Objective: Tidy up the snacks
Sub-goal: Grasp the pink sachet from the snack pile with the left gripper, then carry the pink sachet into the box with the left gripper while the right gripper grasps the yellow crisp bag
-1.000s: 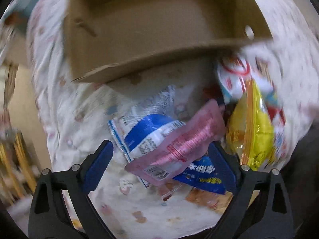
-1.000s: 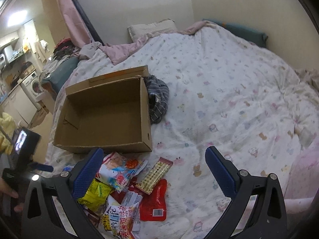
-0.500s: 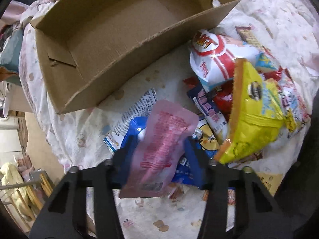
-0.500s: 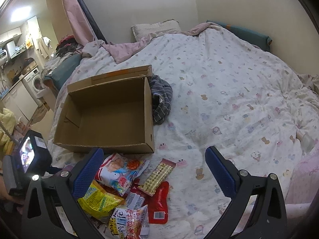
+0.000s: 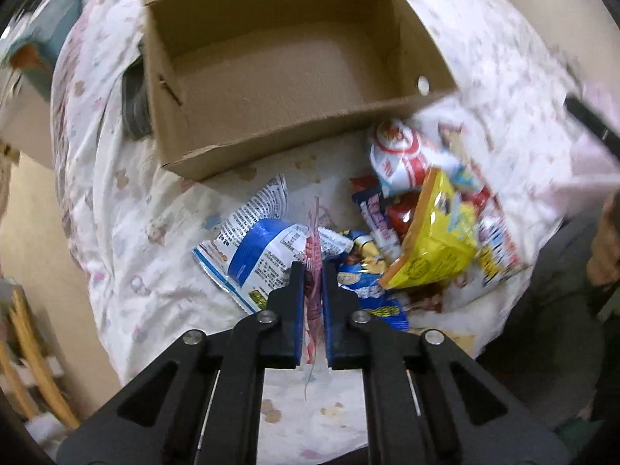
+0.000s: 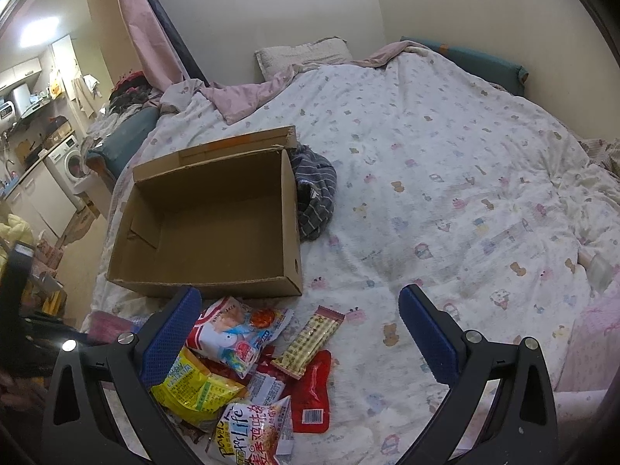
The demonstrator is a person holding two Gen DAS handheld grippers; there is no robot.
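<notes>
Your left tongs (image 5: 314, 267) are clenched on the pink pouch (image 5: 313, 232), edge-on above the snack pile (image 5: 422, 232). Thin, floppy, slick film: hold its seam. Right tongs (image 6: 300, 310) released.

pink pouch (image 5: 313, 240) — edge-on, print unreadable | snack pile (image 5: 438, 209) right side — motion-blurred
</notes>
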